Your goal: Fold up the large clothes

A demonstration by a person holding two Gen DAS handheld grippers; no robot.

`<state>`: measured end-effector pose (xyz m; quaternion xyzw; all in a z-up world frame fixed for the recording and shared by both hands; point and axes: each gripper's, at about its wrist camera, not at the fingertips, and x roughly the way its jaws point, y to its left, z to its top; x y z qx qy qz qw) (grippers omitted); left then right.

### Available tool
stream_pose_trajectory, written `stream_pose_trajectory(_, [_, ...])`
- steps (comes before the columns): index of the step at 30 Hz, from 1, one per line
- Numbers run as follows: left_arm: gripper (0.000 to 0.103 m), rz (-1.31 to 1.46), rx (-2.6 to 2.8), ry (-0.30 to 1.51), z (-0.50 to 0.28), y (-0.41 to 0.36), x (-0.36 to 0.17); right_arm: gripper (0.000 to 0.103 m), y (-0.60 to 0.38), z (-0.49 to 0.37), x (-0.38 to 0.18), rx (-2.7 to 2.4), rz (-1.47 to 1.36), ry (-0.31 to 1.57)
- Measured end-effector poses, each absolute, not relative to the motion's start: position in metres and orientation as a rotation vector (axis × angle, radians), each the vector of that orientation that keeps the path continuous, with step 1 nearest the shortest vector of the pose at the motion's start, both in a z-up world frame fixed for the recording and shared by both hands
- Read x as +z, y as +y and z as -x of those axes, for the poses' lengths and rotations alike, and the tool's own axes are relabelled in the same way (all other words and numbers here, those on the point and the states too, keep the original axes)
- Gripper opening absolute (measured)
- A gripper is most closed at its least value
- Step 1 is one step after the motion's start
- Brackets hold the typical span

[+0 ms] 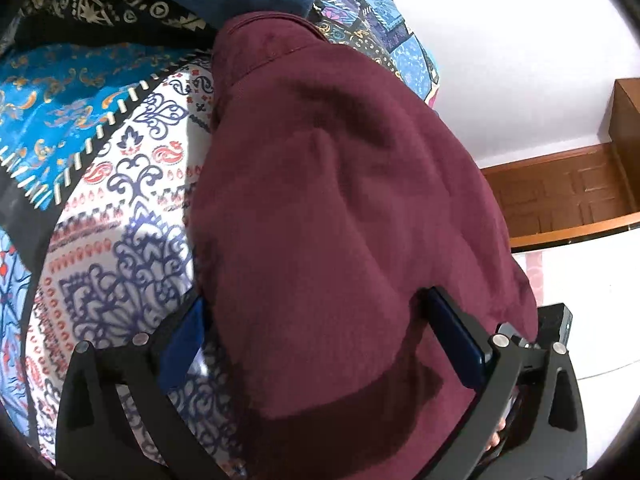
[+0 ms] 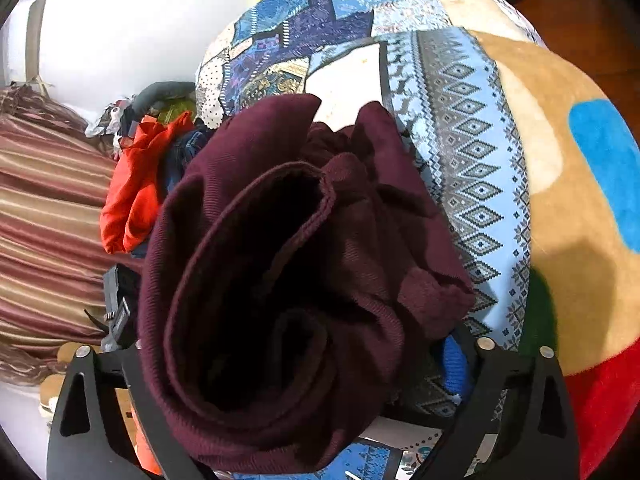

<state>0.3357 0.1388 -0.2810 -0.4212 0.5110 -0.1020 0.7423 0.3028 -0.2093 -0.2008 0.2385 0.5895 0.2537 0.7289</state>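
Both claws stand spread around the bulky maroon garment (image 1: 340, 200) mid-frame over the patterned bed (image 1: 120, 200): left claw (image 1: 316, 344), right claw (image 2: 304, 364); unpinched, the thick roll could slump and unfold.

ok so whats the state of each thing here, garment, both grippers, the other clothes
maroon garment: bunched, draped between both grippers, not yet folded flat
left gripper: jaws wide apart, cloth lying between them
right gripper: jaws wide apart, rolled cloth between them
orange garment: crumpled in a pile
patchwork bedspread: spread out
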Motion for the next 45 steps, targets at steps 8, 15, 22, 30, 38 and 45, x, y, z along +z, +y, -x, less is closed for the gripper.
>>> stream_pose_trajectory(8, [0.065, 0.850, -0.197, 1.080, -0.329, 0.133, -0.260, 0.069, -0.203, -0.304, -0.186, 0.546, -0.491, 1.251])
stream_pose_trajectory(15, [0.036, 0.652, -0.214, 0.974, -0.316, 0.123, -0.195, 0.049, -0.188, -0.302, -0.152, 0.547, -0.405, 1.172])
stream_pose_trajectory(22, [0.035, 0.584, -0.233, 0.809, -0.292, 0.141, -0.111, 0.047, -0.175, -0.300, -0.099, 0.610, -0.403, 1.060])
stream_pose_trajectory(30, [0.035, 0.524, -0.185, 0.646, -0.290, 0.203, -0.024, 0.047, -0.113, -0.317, -0.034, 0.709, -0.368, 0.922])
stream_pose_trajectory(38, [0.035, 0.506, -0.130, 0.597, -0.314, 0.297, 0.017, 0.047, -0.024, -0.361, -0.017, 0.803, -0.366, 0.872])
stream_pose_trajectory(45, [0.035, 0.488, -0.067, 0.600, -0.357, 0.380, 0.019, 0.047, 0.048, -0.403, -0.038, 0.863, -0.374, 0.877])
